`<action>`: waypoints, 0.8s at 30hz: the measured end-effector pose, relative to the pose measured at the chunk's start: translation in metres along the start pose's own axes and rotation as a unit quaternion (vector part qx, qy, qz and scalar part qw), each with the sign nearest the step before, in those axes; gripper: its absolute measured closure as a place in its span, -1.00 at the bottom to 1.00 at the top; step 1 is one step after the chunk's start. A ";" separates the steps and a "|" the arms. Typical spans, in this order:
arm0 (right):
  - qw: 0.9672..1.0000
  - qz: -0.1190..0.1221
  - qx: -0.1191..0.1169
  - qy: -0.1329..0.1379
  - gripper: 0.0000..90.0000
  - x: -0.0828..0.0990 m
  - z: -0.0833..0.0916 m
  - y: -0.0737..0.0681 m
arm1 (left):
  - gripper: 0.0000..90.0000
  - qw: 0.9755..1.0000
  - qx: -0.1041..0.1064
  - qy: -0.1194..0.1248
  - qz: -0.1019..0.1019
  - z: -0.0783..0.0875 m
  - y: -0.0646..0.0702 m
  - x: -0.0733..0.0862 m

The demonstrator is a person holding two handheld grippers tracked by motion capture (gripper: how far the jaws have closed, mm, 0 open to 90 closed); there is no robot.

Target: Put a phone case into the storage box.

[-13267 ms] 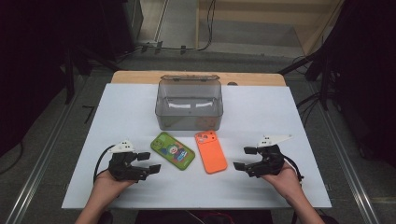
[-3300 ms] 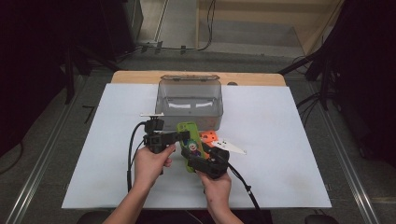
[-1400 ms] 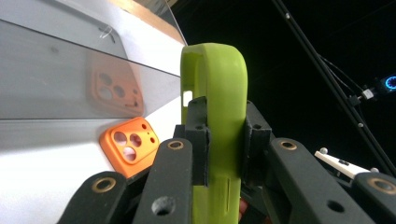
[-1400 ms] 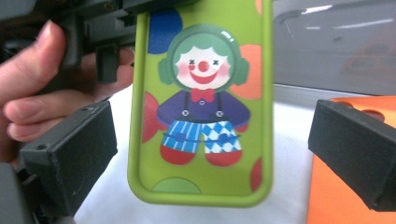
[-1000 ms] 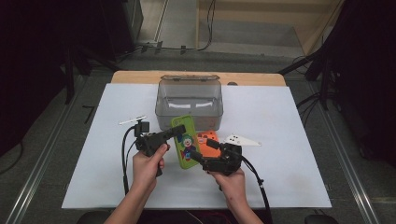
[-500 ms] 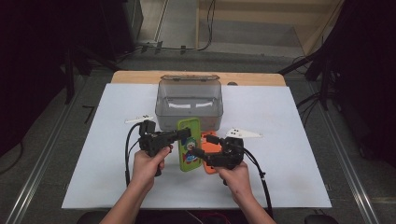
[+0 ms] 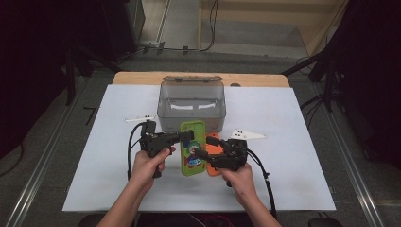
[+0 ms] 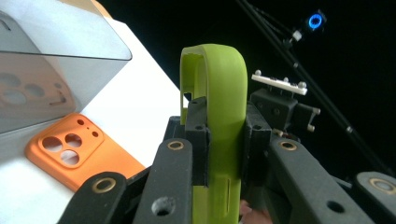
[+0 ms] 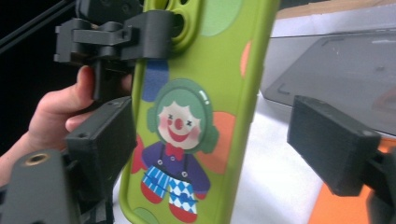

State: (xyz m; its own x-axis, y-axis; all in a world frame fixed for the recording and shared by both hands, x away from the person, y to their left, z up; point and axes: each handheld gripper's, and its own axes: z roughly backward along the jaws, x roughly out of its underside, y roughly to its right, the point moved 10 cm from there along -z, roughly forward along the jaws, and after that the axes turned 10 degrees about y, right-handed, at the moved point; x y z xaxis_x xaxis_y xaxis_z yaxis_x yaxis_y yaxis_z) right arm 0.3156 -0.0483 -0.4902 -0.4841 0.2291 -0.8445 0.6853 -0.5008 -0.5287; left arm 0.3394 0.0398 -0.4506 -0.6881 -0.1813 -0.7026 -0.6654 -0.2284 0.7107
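At centre frame in the high view, just below the grey bin [image 7: 191, 101]: green phone case [image 7: 193, 147] held up off the white table [image 7: 293, 156], clenched at its upper edge by the left gripper [image 7: 185, 135]. In the left gripper view, both pads pressed flat against the case's thin sides. Right gripper [image 7: 202, 152] released, jaws just now narrowing, case between them but untouched on the right side. Orange phone case [image 8: 77, 149] flat on the table, lower left of that view.
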 end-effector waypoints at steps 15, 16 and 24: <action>0.998 -0.004 -0.035 -0.046 -0.68 0.002 0.002 0.004 | 0.73 0.997 0.026 -0.058 -0.043 0.001 0.006 0.004; 0.998 -0.005 -0.040 -0.049 -0.68 0.001 0.002 0.003 | 0.73 0.997 0.028 -0.060 -0.047 0.001 0.007 0.004; 0.996 -0.002 -0.060 -0.066 -0.54 0.004 0.000 0.001 | 0.73 0.997 0.037 -0.052 -0.045 -0.001 0.008 0.004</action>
State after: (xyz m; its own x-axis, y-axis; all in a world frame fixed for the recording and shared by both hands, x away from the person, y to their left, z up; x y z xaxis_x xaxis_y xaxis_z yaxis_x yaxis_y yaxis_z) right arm 0.3143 -0.0480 -0.4939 -0.5492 0.1145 -0.8278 0.7393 -0.3953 -0.5451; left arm 0.3322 0.0363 -0.4476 -0.6490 -0.0625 -0.7582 -0.7421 -0.1678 0.6490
